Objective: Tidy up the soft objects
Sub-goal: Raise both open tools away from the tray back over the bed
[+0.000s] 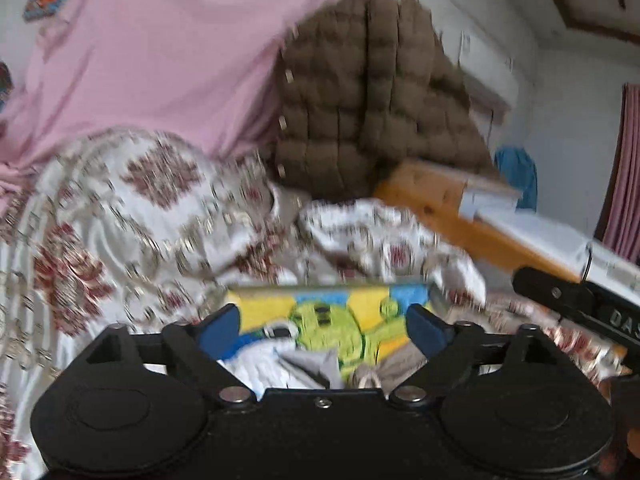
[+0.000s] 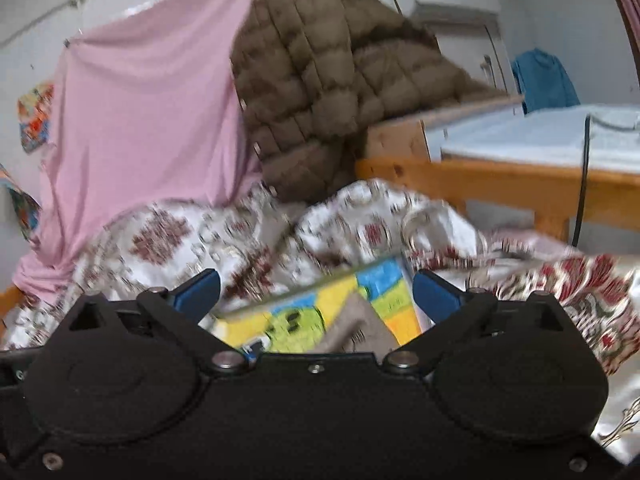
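A storage box with a yellow, green and blue cartoon print (image 1: 332, 320) (image 2: 304, 316) sits low in front of both grippers, on a white quilt with red patterns (image 1: 132, 216) (image 2: 192, 236). Folded white cloth (image 1: 256, 364), grey cloth (image 1: 316, 364) and beige cloth (image 1: 384, 372) (image 2: 356, 330) lie in the box. My left gripper (image 1: 322, 330) is open above the box, its blue pads (image 1: 220, 328) wide apart and touching nothing. My right gripper (image 2: 316, 294) is also open with nothing between its blue pads (image 2: 434, 294). Part of the right gripper's black body (image 1: 580, 304) shows at the right of the left wrist view.
A pink sheet (image 1: 160, 48) (image 2: 148, 120) hangs behind the quilt. A brown puffer jacket (image 1: 372, 100) (image 2: 320, 84) hangs beside it over a wooden bed frame (image 1: 448, 208) (image 2: 500, 184). A blue garment (image 2: 544, 80) hangs on the far wall. A black cable (image 2: 582, 184) runs down the frame.
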{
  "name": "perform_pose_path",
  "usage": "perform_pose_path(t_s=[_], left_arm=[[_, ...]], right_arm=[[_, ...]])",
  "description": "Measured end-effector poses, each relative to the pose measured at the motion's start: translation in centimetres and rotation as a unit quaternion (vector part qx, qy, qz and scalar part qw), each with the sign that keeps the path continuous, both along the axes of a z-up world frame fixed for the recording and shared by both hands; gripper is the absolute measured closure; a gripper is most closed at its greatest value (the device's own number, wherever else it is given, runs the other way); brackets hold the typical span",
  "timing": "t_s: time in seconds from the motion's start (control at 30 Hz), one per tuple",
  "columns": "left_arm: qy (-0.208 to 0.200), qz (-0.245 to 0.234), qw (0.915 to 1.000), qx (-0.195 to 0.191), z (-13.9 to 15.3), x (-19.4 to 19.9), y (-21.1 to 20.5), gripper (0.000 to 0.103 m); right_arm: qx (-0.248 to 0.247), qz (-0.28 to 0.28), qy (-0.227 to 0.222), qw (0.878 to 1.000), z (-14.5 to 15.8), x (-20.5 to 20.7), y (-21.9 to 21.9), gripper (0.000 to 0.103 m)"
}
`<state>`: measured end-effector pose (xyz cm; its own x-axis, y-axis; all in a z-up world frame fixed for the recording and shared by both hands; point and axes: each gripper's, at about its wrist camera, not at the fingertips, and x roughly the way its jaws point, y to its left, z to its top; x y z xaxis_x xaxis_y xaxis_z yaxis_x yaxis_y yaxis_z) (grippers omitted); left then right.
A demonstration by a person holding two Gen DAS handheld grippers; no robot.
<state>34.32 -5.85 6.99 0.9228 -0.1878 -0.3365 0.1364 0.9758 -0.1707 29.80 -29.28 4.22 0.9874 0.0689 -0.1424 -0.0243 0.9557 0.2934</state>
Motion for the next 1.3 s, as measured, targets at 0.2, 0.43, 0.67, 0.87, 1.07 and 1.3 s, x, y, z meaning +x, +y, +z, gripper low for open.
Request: perform_pose_path(t_s=[0.2, 0.43, 0.67, 0.87, 1.07, 1.3], left_arm=[[-0.051, 0.021, 0.9983, -0.015, 3.7, -5.3, 1.3, 0.001], [-0.046, 0.021, 0.9985, -0.024, 4.5, -11.2, 2.6, 0.001], [-0.021, 0.024, 0.9994, -0.016, 2.5, -16.5, 4.1, 0.001], [-0.004, 0.017, 0.9999, 0.001, 0.6, -19.9, 5.4, 0.001], [0.007, 0.013, 0.9999, -0.006, -1.3, -22.5, 6.4, 0.001], [0.046, -0.002, 0.9989, -0.007, -4.0, -24.0, 6.8, 0.001]], right_arm=[[-0.004, -0.001, -0.05, 0.999, 2.6, -5.6, 0.0, 0.001], [-0.02, 0.0, -0.07, 0.997, 3.1, -11.3, 0.6, 0.0], [-0.037, 0.008, -0.067, 0.997, 1.9, -15.8, 1.5, 0.0], [-0.041, 0.023, -0.054, 0.997, 0.5, -18.5, 2.0, 0.0], [-0.034, 0.019, -0.028, 0.999, -1.9, -20.8, 2.0, 0.0], [-0.045, 0.008, 0.025, 0.999, -4.7, -24.5, 2.8, 0.0]])
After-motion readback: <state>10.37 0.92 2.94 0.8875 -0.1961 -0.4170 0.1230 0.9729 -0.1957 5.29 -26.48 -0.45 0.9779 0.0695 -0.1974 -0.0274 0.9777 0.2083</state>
